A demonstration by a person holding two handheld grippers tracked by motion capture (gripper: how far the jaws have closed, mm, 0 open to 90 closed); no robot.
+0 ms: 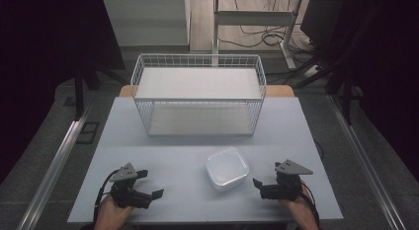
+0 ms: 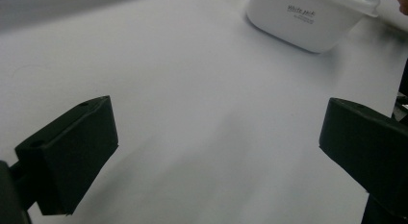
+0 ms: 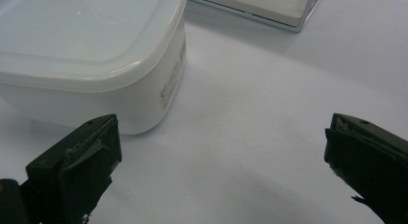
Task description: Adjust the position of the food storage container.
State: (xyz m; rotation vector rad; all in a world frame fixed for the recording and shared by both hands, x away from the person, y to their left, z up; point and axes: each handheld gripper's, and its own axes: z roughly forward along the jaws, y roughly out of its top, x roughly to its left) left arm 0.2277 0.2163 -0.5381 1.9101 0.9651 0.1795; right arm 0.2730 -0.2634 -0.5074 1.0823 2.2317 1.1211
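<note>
High view puts my left gripper (image 1: 148,184) at the lower left of the frame and my right gripper (image 1: 265,184) at the lower right, both low over the table (image 1: 188,156), jaws spread wide with nothing between them. My hands are cut off by the bottom edge.

Between the grippers, a little right of centre, sits the tub (image 1: 227,168), white, square with rounded corners, its lid on. Above it, at upper centre, stands the wire basket (image 1: 197,94), a pale board inside it.

Left gripper view has the tub (image 2: 312,17) at the upper right, cropped by the top edge; its small print is blurred past a word or two.

Right gripper view shows the tub (image 3: 91,56) at the upper left, close to my left-hand jaw but apart from it. Its side label is too small to read. The basket's base (image 3: 260,10) is cut off at the top.
</note>
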